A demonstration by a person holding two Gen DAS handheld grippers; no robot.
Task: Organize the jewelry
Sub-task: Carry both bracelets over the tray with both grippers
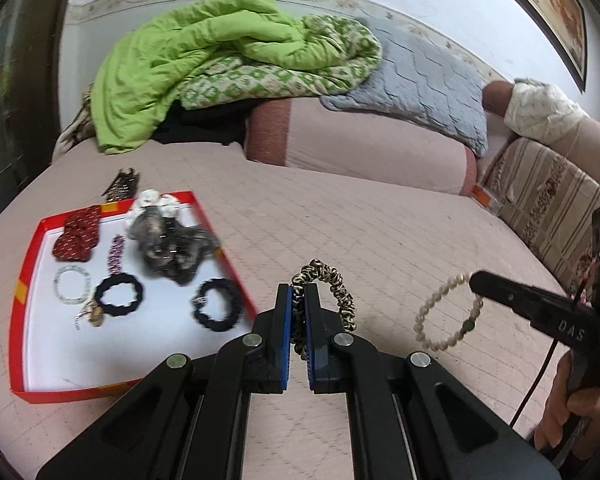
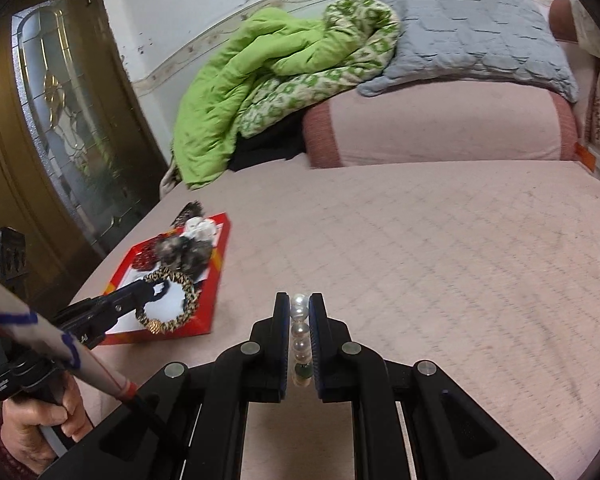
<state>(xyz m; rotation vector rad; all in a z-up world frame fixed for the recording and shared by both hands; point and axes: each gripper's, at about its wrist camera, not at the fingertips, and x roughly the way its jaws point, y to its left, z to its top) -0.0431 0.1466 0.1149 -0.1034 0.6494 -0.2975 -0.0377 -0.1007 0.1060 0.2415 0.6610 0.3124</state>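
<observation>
My left gripper (image 1: pixel 299 294) is shut on a leopard-print scrunchie (image 1: pixel 336 292) and holds it above the bed, just right of the red tray (image 1: pixel 28 280). The same scrunchie (image 2: pixel 180 304) shows in the right wrist view, hanging over the tray's near corner (image 2: pixel 204 320). My right gripper (image 2: pixel 300 304) is shut on a pearl bracelet (image 2: pixel 300 332); the bracelet (image 1: pixel 440 320) hangs as a loop from the right gripper (image 1: pixel 478 282) in the left wrist view. The tray holds two black scrunchies (image 1: pixel 218 306), a red bow (image 1: pixel 78 238), a bead bracelet (image 1: pixel 72 284) and a grey fluffy clip (image 1: pixel 168 246).
A dark hair clip (image 1: pixel 122 186) lies just behind the tray. A green quilt (image 1: pixel 204 64), a grey pillow (image 1: pixel 424 80) and a pink bolster (image 1: pixel 360 140) pile at the back. A wooden glass door (image 2: pixel 60 120) stands left of the pink bed (image 2: pixel 420 260).
</observation>
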